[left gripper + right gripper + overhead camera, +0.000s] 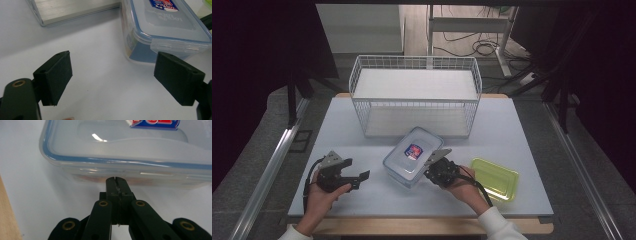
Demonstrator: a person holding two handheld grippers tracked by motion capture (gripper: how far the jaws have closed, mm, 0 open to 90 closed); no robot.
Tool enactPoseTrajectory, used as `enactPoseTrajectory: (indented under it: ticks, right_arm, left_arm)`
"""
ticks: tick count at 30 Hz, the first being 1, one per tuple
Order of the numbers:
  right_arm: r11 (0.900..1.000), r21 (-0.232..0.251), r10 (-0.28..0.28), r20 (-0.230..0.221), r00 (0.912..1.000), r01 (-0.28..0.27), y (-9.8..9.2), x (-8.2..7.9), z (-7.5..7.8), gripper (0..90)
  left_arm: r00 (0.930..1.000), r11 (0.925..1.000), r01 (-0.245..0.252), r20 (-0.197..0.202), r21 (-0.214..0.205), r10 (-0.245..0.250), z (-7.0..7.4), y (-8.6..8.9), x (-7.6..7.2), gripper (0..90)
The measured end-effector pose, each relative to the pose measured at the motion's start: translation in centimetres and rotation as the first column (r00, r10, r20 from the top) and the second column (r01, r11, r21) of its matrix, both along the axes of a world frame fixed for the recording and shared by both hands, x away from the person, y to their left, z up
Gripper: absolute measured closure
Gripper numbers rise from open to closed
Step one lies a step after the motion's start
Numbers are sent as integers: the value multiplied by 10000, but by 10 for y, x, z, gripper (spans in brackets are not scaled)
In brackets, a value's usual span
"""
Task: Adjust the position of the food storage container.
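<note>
With its jaws pressed tight together, the right gripper (117, 180) pokes the side of the clear box (413, 156) on the table (362, 200), maybe to push it. The left gripper (357, 179) waits wide open nearby.

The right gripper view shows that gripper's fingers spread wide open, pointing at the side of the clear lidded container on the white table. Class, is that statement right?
Not quite. In the right gripper view the right gripper has its fingers pressed shut together, with nothing between them. The rest holds: they point at the side of the clear lidded container on the white table.
</note>
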State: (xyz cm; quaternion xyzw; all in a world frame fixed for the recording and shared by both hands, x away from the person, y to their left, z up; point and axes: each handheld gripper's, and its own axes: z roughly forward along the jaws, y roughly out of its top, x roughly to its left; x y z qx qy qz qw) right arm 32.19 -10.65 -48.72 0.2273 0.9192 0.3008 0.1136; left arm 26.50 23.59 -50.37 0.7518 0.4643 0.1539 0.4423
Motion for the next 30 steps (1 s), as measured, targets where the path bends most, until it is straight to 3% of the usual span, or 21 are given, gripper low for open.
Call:
enactPoseTrajectory:
  ticks: [4,7,10,11,12,13,14,15,21,25,30]
  right_arm:
    - [9981,448,-422,191,9989,413,-14,4,11,894]
    - [9920,735,-1069,628,9923,1022,-27,14,23,894]
    - [9770,1137,-1903,825,9783,1804,-36,30,33,894]
    - [9699,1153,-2256,928,9698,2146,-39,43,38,894]
    - [9699,1153,-2256,928,9698,2146,-39,43,38,894]
    - [9600,1187,-2654,948,9595,2538,-40,55,40,894]
    - [9600,1187,-2654,948,9595,2538,-40,55,40,894]
    - [9486,1296,-3010,889,9495,2886,-40,67,39,893]
    - [9309,1420,-3493,767,9339,3365,-34,91,30,894]
    - [9295,1154,-3590,661,9310,3502,-29,105,22,893]
    - [9414,830,-3325,636,9410,3270,-25,113,13,894]
  left_arm:
    - [10000,10000,-29,-13,-16,29,0,2,0,152]
    - [10000,10000,13,14,-12,-13,0,1,0,152]
    - [10000,10000,34,26,-19,-34,0,-1,-1,152]
    - [10000,10000,50,11,-17,-50,0,-1,-1,152]
    - [10000,10000,60,11,-14,-60,0,-2,-1,152]
    - [10000,10000,90,0,13,-90,0,-2,0,152]
    - [9999,9999,110,-15,11,-110,0,-2,0,152]
    - [9999,9999,124,-9,8,-124,-1,-1,0,152]
    - [9999,9999,124,1,-25,-124,-1,0,-1,154]
    - [9999,9999,161,-13,-1,-161,-1,-1,-1,154]
    - [9999,9999,160,-3,-17,-160,-2,0,0,154]
